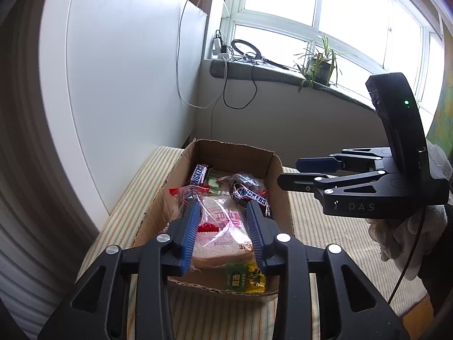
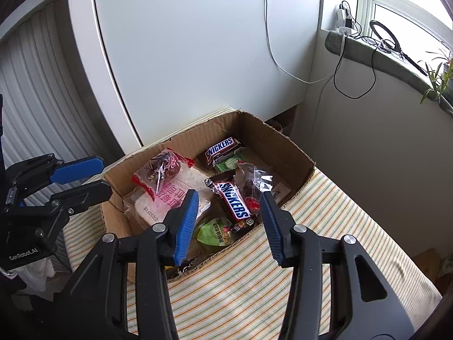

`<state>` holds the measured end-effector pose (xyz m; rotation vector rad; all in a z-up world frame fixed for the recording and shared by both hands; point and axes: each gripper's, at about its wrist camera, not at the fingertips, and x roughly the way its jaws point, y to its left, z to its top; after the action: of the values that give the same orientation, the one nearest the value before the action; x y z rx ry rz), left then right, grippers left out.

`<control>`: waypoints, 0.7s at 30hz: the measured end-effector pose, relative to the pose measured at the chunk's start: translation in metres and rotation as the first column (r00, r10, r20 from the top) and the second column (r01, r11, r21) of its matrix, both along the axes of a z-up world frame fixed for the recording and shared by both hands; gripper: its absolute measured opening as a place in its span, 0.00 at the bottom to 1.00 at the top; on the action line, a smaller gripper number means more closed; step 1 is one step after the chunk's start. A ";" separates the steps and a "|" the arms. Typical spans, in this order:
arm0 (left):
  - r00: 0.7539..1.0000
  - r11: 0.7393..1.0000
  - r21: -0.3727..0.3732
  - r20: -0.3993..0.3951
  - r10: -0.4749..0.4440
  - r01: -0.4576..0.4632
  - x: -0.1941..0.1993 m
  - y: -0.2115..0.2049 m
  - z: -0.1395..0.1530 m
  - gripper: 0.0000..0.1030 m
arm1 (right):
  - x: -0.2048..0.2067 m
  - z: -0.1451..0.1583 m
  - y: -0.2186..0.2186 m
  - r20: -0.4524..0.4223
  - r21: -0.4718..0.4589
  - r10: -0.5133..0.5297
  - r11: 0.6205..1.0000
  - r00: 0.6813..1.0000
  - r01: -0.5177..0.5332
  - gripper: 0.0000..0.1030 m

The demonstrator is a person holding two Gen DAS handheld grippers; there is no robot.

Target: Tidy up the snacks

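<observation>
Cardboard box [image 2: 286,144] on the striped cloth already holds the snacks, both grippers, left [image 1: 222,212] and right [image 2: 228,208], hanging part-open and seemingly empty above it, so a low swing could snag the flimsy bread bag [image 2: 170,195] and drag it out

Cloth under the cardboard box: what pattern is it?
The cloth has thin green and orange stripes on cream, clearest in the right wrist view.

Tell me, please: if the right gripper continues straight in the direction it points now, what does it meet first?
Probably the nearer Snickers bar in the cardboard box: it lies between the open fingers of the right gripper, which holds nothing. Depth is uncertain; the green snack packet lies close beside it.
</observation>
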<state>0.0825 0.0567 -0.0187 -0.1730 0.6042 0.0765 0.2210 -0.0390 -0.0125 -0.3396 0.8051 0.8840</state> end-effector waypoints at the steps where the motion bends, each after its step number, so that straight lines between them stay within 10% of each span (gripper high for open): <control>1: 1.000 1.000 -0.001 0.004 0.002 -0.002 -0.003 -0.001 0.000 0.35 | -0.005 0.002 -0.003 0.015 0.005 -0.009 1.000 1.000 0.009 0.50; 11: 0.997 0.997 0.022 0.039 0.070 -0.071 -0.030 -0.014 0.003 0.61 | -0.057 0.023 -0.042 0.137 0.053 -0.116 0.993 0.984 0.110 0.65; 15: 0.992 0.994 0.013 0.066 0.107 -0.108 -0.044 -0.016 0.007 0.67 | -0.074 0.027 -0.061 0.178 0.101 -0.192 0.979 0.965 0.176 0.98; 21: 0.989 0.990 0.044 0.060 0.133 -0.136 -0.053 -0.023 0.006 0.70 | -0.089 0.026 -0.078 0.196 0.117 -0.237 0.969 0.952 0.217 0.99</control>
<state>0.0291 0.0334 -0.0122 -0.1688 0.5327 0.2159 0.1316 -0.1166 0.0136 -0.2457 0.5918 0.6550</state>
